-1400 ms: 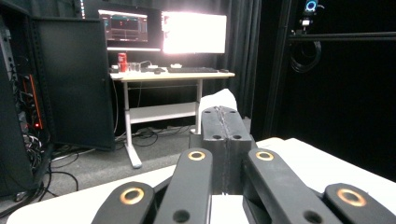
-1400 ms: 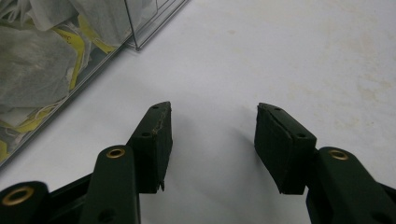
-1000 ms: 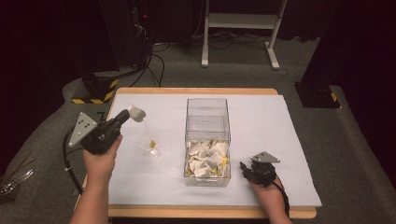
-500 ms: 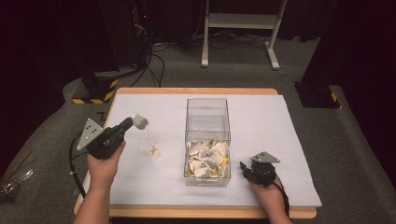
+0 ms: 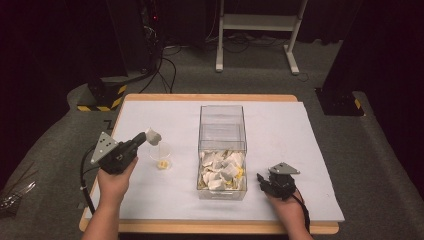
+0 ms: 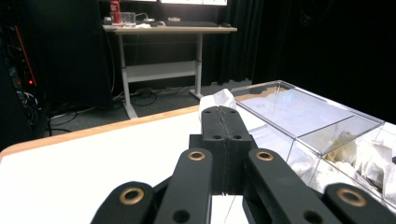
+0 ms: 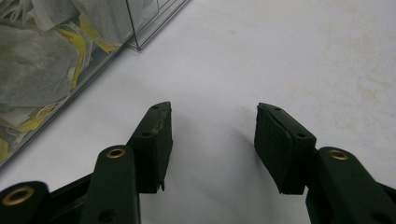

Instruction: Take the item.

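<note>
White-covered table [image 5: 300, 150]: left gripper [image 5: 145, 138] clamped on what looks like a tea bag [image 5: 153, 136] above the plastic cup [image 5: 161, 155], right gripper [image 5: 261, 180] resting with jaws apart beside the clear box [image 5: 223, 150].

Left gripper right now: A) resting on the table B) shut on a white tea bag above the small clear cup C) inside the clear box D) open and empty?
B: the left gripper pinches a white tea bag just above the small clear cup, beside the clear box.
</note>
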A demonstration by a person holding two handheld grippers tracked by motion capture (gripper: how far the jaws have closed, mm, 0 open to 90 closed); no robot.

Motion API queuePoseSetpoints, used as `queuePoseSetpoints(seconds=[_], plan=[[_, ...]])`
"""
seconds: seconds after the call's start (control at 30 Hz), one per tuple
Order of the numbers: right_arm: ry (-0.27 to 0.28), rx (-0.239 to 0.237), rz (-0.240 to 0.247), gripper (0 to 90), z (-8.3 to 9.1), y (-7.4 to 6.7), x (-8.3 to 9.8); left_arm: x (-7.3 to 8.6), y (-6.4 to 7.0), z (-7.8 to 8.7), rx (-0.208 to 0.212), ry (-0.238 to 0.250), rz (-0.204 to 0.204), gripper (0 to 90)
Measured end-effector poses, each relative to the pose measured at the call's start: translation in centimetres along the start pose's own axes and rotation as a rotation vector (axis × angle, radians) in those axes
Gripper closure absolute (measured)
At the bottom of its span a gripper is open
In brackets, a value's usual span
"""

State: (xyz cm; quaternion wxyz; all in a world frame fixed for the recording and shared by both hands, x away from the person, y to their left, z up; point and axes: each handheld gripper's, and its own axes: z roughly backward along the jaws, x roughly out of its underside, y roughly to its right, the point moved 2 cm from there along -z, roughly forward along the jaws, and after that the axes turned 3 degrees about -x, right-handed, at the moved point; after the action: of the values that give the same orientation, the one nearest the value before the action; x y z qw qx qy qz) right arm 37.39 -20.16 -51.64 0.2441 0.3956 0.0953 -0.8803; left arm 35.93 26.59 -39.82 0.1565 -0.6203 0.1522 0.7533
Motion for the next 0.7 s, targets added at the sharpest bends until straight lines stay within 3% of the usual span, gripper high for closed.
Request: queuePoseSetpoints(seconds=[0.7], plan=[[0.002,-0.001,0.008,46.8,0.0,0.0,0.0,2.4,0.3,-1.2,-0.004,-0.079,-0.014,90.0]])
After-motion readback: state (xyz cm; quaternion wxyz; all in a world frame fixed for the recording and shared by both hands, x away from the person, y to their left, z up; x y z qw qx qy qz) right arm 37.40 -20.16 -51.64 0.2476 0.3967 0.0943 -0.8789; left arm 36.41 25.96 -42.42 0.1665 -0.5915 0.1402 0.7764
